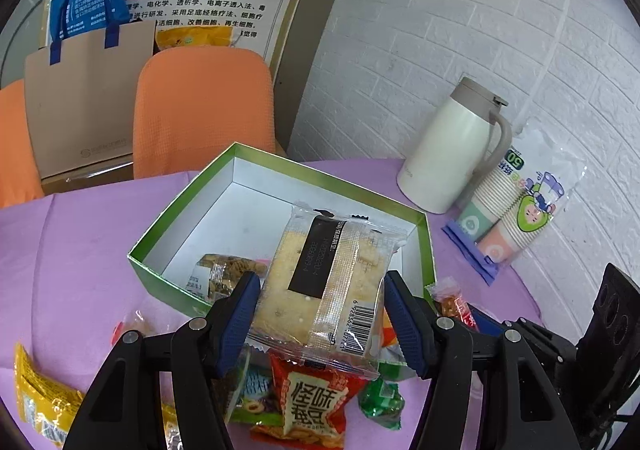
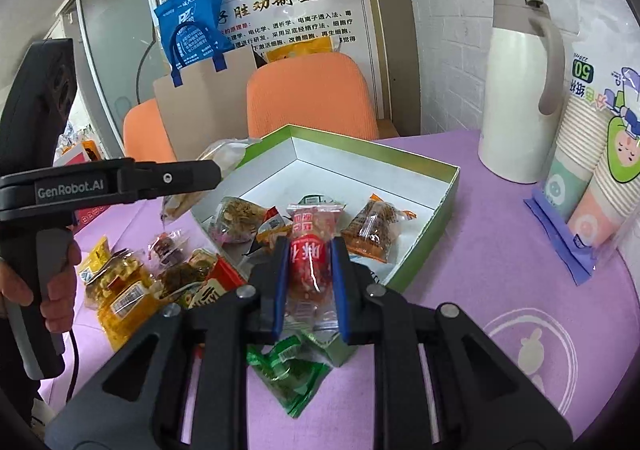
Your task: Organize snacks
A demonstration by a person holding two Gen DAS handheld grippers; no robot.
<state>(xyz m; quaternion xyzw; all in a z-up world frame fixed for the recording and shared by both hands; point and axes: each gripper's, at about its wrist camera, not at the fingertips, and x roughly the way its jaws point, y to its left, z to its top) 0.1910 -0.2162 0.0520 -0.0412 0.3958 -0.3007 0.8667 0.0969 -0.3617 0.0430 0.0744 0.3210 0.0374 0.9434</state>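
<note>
Left gripper [image 1: 320,314]: jaws clamped on a clear-wrapped cracker pack [image 1: 326,286], held above the near edge of the green box [image 1: 236,154]. Right gripper [image 2: 308,286]: jaws clenched on a red snack packet [image 2: 310,250], raised over the near corner of the same box. Inside the box: a few wrapped snacks [image 2: 374,230] on the white floor. Loose pile of snack packets [image 2: 128,286] on the purple surface [image 2: 500,250], left of the box. White jug [image 2: 516,90] and sleeve of paper cups [image 2: 588,154] at far right. Orange chair [image 1: 204,110] beyond the box.
</note>
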